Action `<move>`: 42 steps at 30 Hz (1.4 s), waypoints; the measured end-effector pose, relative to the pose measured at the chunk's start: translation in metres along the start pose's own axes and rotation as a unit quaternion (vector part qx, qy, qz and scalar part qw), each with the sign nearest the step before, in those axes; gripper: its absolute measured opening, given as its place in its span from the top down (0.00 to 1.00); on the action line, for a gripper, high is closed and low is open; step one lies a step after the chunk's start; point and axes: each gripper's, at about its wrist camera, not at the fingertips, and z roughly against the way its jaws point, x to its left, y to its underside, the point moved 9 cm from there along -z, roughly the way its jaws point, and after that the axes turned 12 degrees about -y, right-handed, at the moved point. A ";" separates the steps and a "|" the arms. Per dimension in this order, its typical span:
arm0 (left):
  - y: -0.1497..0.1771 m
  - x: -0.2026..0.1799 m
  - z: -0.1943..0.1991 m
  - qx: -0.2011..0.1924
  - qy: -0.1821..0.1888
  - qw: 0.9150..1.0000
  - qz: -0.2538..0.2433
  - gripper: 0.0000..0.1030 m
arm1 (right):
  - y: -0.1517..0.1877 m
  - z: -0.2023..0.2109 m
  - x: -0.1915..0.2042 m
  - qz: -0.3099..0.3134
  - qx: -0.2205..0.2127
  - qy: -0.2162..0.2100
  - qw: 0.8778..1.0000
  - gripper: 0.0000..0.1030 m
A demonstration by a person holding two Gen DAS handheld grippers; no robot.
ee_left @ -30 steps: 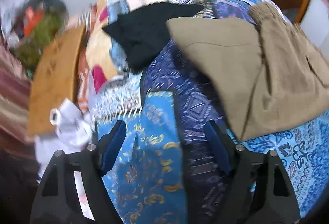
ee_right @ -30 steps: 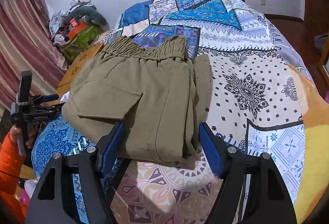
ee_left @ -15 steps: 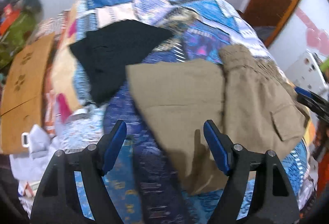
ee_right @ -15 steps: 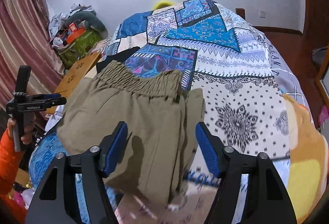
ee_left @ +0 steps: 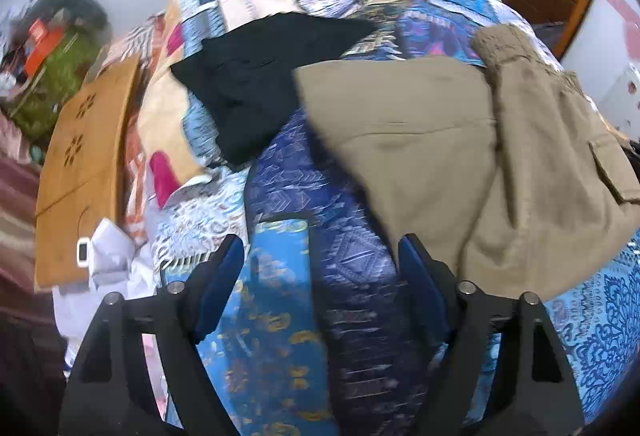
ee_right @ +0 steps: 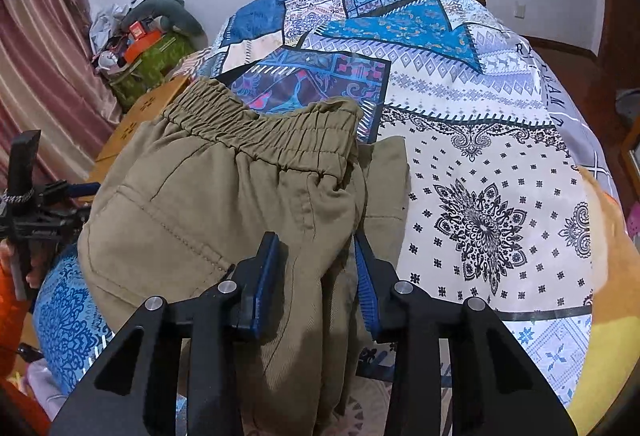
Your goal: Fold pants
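Note:
Folded khaki pants with an elastic waistband lie on the patchwork bedspread. In the left wrist view the pants lie at the right, their near edge just beyond the right finger. My left gripper is open and empty above the blue bedspread. My right gripper has its jaws half closed around a raised fold of the pants, with a gap still between the pads. The left gripper also shows in the right wrist view, at the left edge of the pants.
A black garment lies on the bed beyond the pants. A wooden board and white paper clutter lie off the bed's left side. A green box with clutter stands by the pink curtain.
My right gripper has narrowed its jaws and come down over the pants' fold. My left gripper has swung back left, away from over the pants.

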 end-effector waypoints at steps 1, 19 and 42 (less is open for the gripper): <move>-0.001 0.004 0.001 0.003 0.011 1.000 0.011 0.24 | -0.001 0.002 0.000 -0.001 -0.002 0.001 1.000 0.68; -0.056 -0.039 -0.031 0.050 0.164 0.983 0.062 0.21 | -0.005 -0.013 -0.030 -0.088 0.030 -0.030 0.995 0.37; -0.105 -0.047 0.039 -0.087 0.075 0.993 0.012 0.91 | -0.041 0.001 0.004 -0.010 -0.004 -0.041 0.999 0.87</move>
